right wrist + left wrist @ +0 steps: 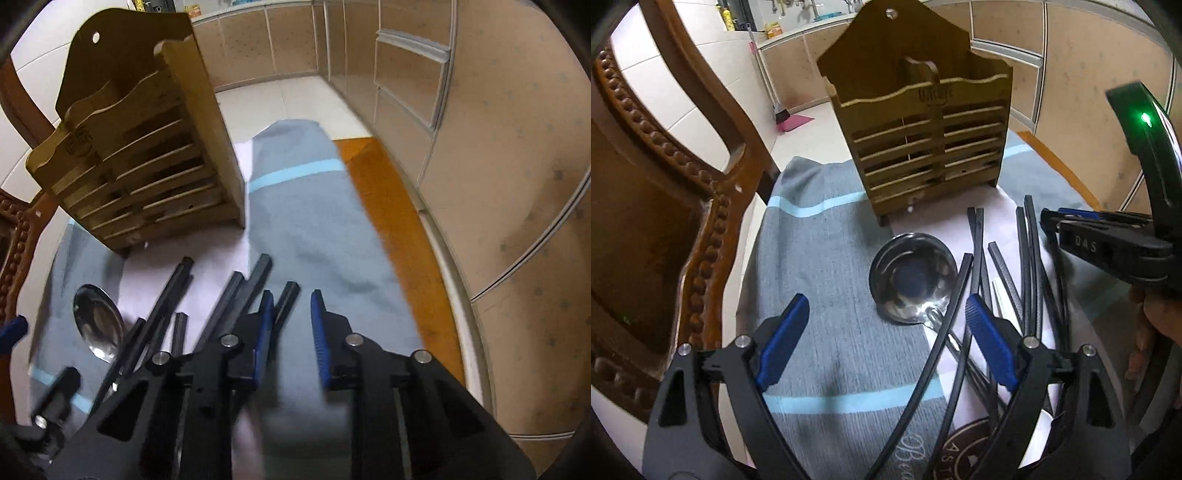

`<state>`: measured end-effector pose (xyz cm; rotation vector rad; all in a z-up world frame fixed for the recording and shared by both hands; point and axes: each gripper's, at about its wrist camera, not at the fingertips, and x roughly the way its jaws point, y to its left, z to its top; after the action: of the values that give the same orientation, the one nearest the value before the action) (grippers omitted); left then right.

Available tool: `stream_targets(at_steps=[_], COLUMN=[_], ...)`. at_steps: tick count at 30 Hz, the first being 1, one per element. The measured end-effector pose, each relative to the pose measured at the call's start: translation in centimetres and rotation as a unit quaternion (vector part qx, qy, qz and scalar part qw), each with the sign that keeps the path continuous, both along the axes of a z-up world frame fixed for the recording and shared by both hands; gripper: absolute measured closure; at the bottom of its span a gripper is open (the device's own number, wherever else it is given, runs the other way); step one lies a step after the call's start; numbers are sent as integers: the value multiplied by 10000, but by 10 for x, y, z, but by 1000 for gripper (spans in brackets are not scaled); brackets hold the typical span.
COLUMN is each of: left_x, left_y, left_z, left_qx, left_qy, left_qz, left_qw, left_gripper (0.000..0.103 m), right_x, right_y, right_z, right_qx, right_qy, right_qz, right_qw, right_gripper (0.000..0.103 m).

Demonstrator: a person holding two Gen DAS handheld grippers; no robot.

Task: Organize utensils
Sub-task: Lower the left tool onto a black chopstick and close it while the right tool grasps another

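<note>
While both grippers are hovering, the pickup step is just beginning.
Left gripper (886, 325) is holding its jaws wide above the shiny steel ladle (910, 277); right gripper (291, 325) is showing narrow, empty jaws beside the slim black chopsticks (1030, 258) lying on grey towelling. Next, I judge, one utensil needs pinching, then carrying to the slatted wooden holder (923, 140).

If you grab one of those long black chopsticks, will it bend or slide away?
Probably stiff: the black chopsticks look like straight, square-edged rods, and their curve in the left wrist view is likely lens bending. The flat sides should keep one from rolling. They lie crossed in a loose pile beside the ladle on the cloth, so lifting one may drag its neighbours.
</note>
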<state>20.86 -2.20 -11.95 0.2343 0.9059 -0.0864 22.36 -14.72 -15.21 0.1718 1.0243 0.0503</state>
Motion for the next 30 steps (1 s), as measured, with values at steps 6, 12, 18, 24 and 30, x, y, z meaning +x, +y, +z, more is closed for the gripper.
stream_targets(at_steps=[6,12,18,24,30], left_x=[12,24,35,47,65], left_y=[-10,-17,-27,-42,-49], left_z=[-12,-26,-32,-32,-30], left_qx=[52,73,146,231,121], left_qy=[230,539,694,753,928], left_qz=[-206,-334,-454,-583,-551], left_qw=[9995,9980,9964,9952,9941], left_gripper=[29,45,47,54,90], right_x=[4,10,6,10,6], right_y=[8,-10,-11,-14,-15], right_z=[0,1,3,2,7], right_qx=[-187,266,331,386,496], right_qy=[-29,63,91,67,-14], right_qz=[178,163,229,307,343], right_qw=[9997,9995,9991,9988,9982], right_gripper=[91,91,91,92,92])
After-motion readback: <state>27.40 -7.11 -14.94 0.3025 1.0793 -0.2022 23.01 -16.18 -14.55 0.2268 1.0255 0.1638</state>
